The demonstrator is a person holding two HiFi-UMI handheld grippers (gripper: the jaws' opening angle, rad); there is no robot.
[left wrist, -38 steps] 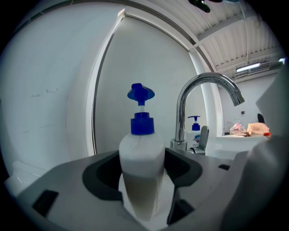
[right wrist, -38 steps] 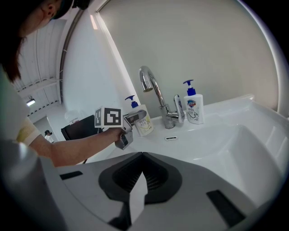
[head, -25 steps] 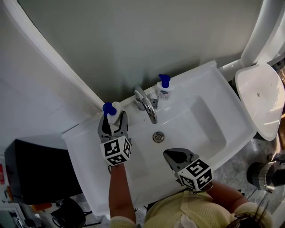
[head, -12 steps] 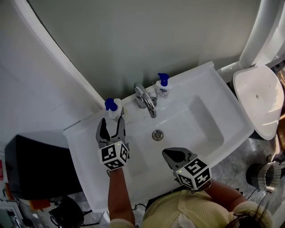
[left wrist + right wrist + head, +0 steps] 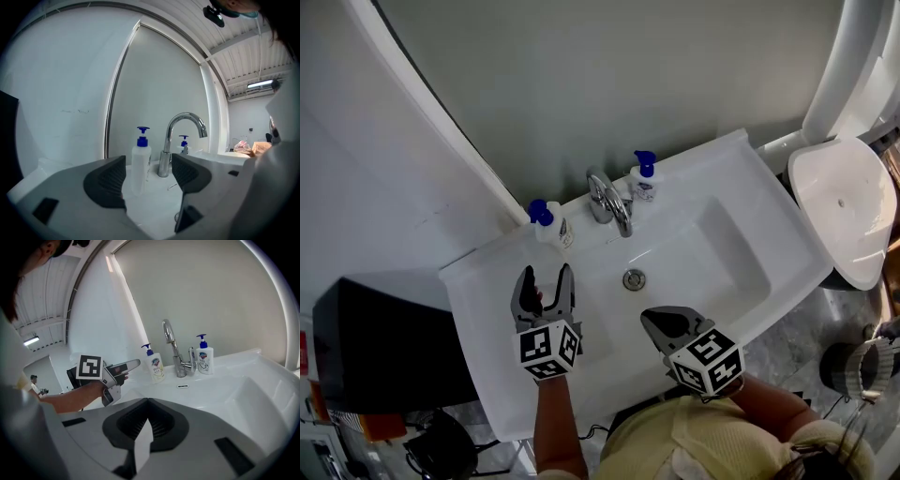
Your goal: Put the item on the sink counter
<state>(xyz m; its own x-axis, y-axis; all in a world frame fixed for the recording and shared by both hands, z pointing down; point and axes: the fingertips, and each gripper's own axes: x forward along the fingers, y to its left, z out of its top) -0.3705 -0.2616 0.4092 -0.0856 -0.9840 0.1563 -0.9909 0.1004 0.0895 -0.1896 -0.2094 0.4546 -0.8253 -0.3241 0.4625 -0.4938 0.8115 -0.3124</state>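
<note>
Standing upright on the sink counter (image 5: 484,281), just left of the faucet (image 5: 610,202) and close to the back wall, the pump bottle (image 5: 546,225) with the blue head appears already placed; a second, similar bottle (image 5: 643,181) stands to the faucet's right. The left gripper (image 5: 546,279) hovers near the first bottle with its jaws spread wide and nothing between them; its own view looks past the pads at the bottle (image 5: 140,158), which stands clear of them. The right gripper (image 5: 664,322) hangs over the front of the basin, jaws pressed together and empty. Judged by its look, the bottle is smooth white plastic: probably light to moderate in weight (the fill level cannot be seen), with walls that give a little under pressure and a surface likely to slip if wet. Being tall and narrow, it would tip easily on the glossy counter. Any further grasp is best taken across the body at about mid-height, well below the pump head, which could depress or twist.
</note>
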